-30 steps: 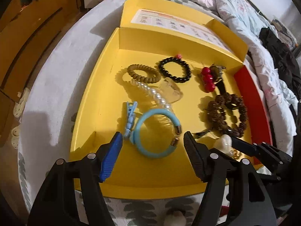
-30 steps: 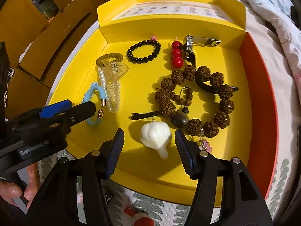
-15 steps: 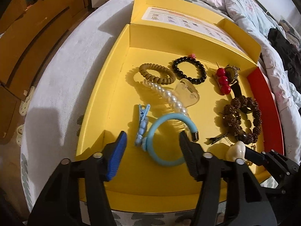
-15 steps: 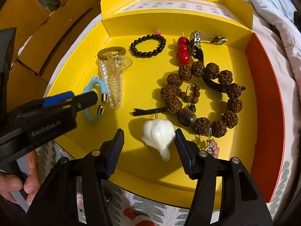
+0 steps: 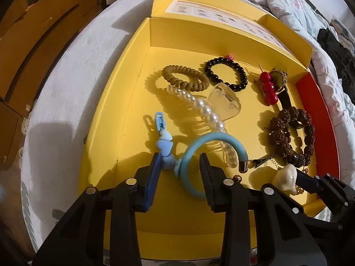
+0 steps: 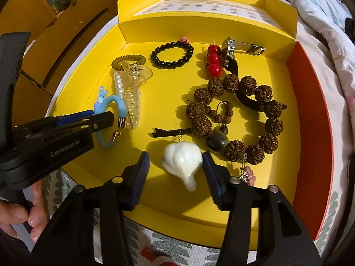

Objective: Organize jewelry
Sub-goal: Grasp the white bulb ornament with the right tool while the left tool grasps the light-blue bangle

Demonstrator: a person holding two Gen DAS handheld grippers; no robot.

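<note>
Grasp step: left gripper (image 5: 179,173) fingers have just been closing around the blue bangle (image 5: 195,155) at 6 o'clock in the yellow box (image 5: 137,71), not yet pinching. Right gripper (image 6: 175,173) fingers, likewise closing, flank the white shell (image 6: 182,159). Next: finish closing, lift.

1. Warm, bright light falls from the upper right; the tray (image 5: 106,119) glows yellow.
2. Items cast sharp shadows leftward.
3. Fisheye bends edges; corners go dark.
4. Focus stays crisp.

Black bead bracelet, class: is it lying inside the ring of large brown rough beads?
No. The black bead bracelet lies apart near the back wall, separate from the brown rough-bead ring.
</note>
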